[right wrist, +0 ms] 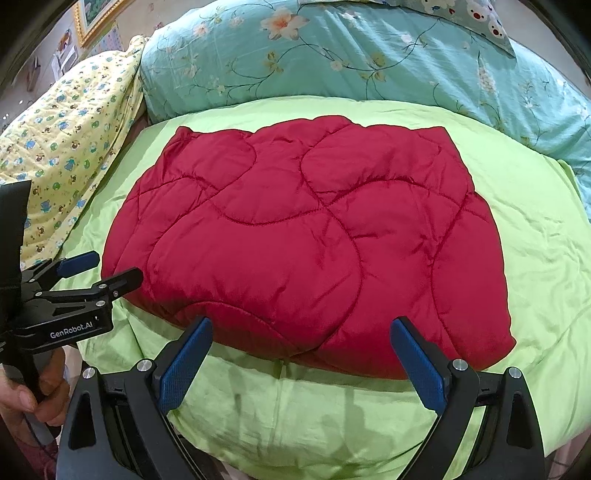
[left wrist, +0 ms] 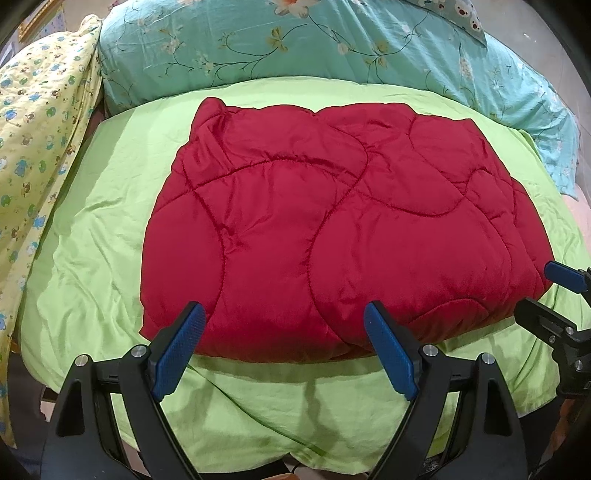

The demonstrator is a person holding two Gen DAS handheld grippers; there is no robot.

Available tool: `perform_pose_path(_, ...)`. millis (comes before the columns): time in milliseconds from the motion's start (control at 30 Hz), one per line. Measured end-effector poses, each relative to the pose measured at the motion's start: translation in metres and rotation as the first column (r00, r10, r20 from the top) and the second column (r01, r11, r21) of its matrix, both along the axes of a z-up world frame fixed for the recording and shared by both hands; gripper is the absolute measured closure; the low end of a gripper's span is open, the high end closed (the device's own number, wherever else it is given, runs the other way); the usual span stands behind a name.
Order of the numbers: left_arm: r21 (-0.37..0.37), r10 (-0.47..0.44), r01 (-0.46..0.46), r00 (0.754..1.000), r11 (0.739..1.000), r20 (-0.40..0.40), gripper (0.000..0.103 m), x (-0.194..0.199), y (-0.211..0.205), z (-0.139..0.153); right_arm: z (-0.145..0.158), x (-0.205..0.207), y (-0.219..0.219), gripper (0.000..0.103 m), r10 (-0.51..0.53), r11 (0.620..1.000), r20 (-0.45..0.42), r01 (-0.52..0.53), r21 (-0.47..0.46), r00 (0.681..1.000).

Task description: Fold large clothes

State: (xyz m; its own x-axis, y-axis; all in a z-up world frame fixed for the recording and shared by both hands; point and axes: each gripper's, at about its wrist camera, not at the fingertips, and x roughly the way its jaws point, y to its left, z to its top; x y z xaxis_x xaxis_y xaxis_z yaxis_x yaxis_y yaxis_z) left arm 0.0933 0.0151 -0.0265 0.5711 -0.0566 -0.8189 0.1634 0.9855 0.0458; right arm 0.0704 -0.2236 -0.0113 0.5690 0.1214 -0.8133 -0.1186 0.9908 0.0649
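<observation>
A red quilted garment (left wrist: 332,229) lies folded into a thick rectangle on the green sheet (left wrist: 96,258); it also shows in the right wrist view (right wrist: 303,243). My left gripper (left wrist: 284,317) is open and empty, its blue pads at the garment's near edge. It also shows in the right wrist view (right wrist: 110,269), open beside the garment's left corner. My right gripper (right wrist: 303,332) is open and empty over the garment's near edge. It also shows at the right edge of the left wrist view (left wrist: 543,291), open by the garment's right corner.
A teal floral duvet (left wrist: 332,48) is heaped behind the garment. A yellow patterned blanket (left wrist: 40,140) hangs at the left. The green sheet (right wrist: 546,266) surrounds the garment on all sides. A framed picture (right wrist: 96,18) hangs at the far left.
</observation>
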Motion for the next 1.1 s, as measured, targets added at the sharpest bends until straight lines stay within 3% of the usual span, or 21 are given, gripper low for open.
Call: perform_pose_path(1100, 0.004, -0.005, 0.004, 1.000, 1.000, 0.028, 0.014, -0.006, -0.002, 0.008, 0.010, -0.007, 0.006, 0.005, -0.003, 1.000, 0.031, 0.003, 0.002, 1.000)
